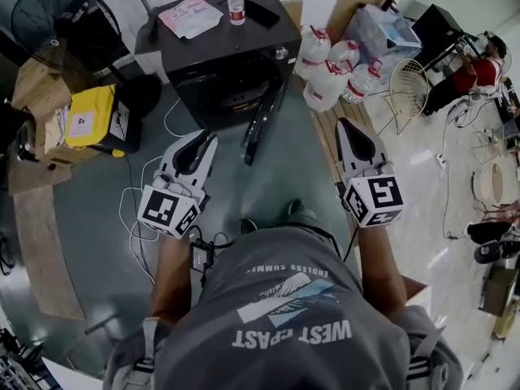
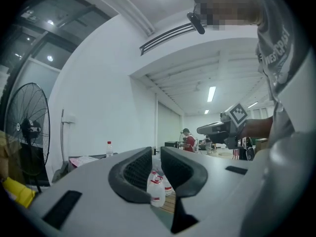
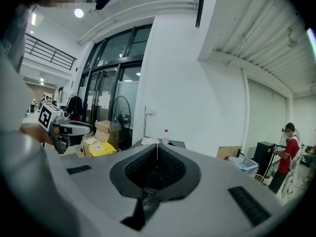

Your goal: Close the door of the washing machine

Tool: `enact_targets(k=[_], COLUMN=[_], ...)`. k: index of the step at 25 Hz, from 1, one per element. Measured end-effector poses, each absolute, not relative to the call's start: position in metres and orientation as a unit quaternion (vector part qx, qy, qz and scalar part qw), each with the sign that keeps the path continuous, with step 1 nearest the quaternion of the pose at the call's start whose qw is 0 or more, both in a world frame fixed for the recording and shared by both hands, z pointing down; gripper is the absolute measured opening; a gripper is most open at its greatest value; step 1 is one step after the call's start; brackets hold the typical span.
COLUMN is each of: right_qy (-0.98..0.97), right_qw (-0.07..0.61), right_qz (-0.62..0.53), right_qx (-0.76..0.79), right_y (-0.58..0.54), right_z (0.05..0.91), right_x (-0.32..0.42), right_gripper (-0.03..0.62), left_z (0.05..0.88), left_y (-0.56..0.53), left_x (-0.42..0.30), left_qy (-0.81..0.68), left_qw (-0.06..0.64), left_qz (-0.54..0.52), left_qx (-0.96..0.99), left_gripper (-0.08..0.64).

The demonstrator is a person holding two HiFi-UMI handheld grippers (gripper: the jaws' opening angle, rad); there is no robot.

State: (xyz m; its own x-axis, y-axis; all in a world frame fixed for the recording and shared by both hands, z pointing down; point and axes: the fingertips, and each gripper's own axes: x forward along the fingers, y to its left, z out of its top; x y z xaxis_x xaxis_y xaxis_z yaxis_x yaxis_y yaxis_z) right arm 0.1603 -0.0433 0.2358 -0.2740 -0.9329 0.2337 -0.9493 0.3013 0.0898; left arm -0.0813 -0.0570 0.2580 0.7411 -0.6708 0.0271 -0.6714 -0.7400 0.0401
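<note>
Grey floor fills my head view, with clutter along its far edge. The washing machine (image 1: 231, 63), dark and boxy, stands at the middle of that far edge. Its door (image 1: 258, 124) is open, swung out from the front toward me and seen nearly edge-on, its free end over the floor between my two grippers.

On the machine's top, a water bottle (image 1: 236, 2) stands upright near the back edge. A pink-and-white packet (image 1: 189, 16) lies just beside it toward the left corner, and a flat black item (image 1: 262, 11) lies toward the right corner.

A cluster of large water jugs (image 1: 333, 71) sits against the machine's right side, and a wire basket (image 1: 406, 88) stands further right. A floor fan (image 1: 49, 15) and a yellow box (image 1: 89, 116) are off to the left.

My left gripper (image 1: 205, 143) is held above the floor, left of the door and apart from it. Its jaws are clenched on nothing, and its own view shows only a thin slit between them, with the jugs showing far beyond. My right gripper (image 1: 348, 127) hangs right of the door, also clear of it. In its own view the pads (image 3: 170, 169) are pressed together and empty, with the bottle visible over the tips.
</note>
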Motion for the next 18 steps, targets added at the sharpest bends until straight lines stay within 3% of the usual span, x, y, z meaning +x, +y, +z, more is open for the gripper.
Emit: enact_targets(k=[18], right_qy=[-0.872], right_qw=[0.174], right_qz=[0.048], right_qx=[0.455], right_y=[-0.193], right_z=[0.309], right_x=[0.128], right_gripper=[0.029], left_z=[0.305], left_y=[-0.131], left_x=[-0.108], left_qy=[-0.481], left_qw=[0.059], left_qz=[0.042], left_qx=[0.874], left_gripper=[0.067])
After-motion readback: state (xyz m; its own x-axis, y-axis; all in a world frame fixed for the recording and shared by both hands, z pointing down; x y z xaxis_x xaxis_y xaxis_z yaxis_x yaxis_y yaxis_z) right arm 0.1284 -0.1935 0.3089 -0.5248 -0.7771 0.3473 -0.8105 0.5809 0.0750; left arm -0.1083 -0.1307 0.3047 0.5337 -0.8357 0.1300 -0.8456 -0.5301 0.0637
